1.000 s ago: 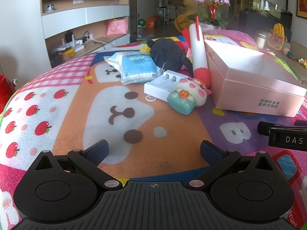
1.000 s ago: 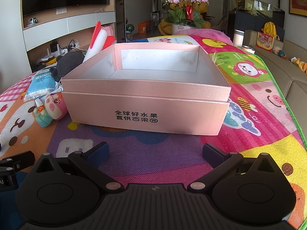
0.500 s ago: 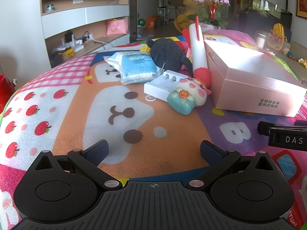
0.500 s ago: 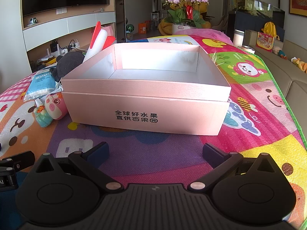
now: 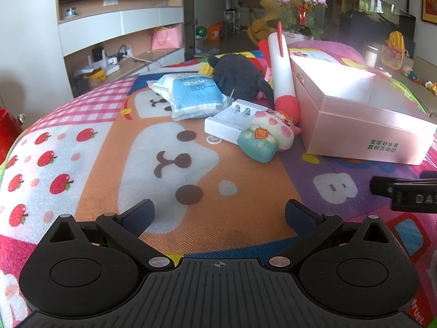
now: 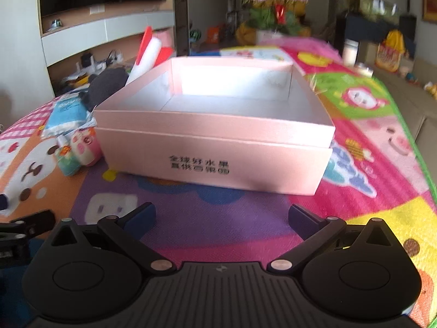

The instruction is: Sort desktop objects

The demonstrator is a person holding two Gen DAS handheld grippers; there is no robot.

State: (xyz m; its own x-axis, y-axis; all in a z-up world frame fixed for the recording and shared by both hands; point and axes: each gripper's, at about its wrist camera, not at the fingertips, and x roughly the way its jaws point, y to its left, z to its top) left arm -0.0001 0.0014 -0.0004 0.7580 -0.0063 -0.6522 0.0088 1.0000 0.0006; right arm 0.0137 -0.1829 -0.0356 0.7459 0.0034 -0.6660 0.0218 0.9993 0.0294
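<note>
A pink open box (image 6: 215,139) (image 5: 355,114) stands on the colourful mat, empty inside. To its left lies a cluster: a blue wipes packet (image 5: 194,95), a dark plush toy (image 5: 240,78), a white-and-red rocket toy (image 5: 282,73), a white battery charger (image 5: 232,121), a pink pig toy (image 5: 275,129) and a teal case (image 5: 258,143). My left gripper (image 5: 218,213) is open, low over the mat, well short of the cluster. My right gripper (image 6: 221,214) is open in front of the box. Its finger (image 5: 404,191) shows at the left wrist view's right edge.
The play mat (image 5: 164,164) covers the whole surface and drops away at the left. Behind are a wall shelf unit (image 5: 120,43), a flower pot (image 5: 297,8) and a sofa edge (image 6: 426,120). Bare mat lies between both grippers and the objects.
The right wrist view has shifted and blurred: the right gripper has risen and drawn closer to the box. The left gripper has stayed still.
</note>
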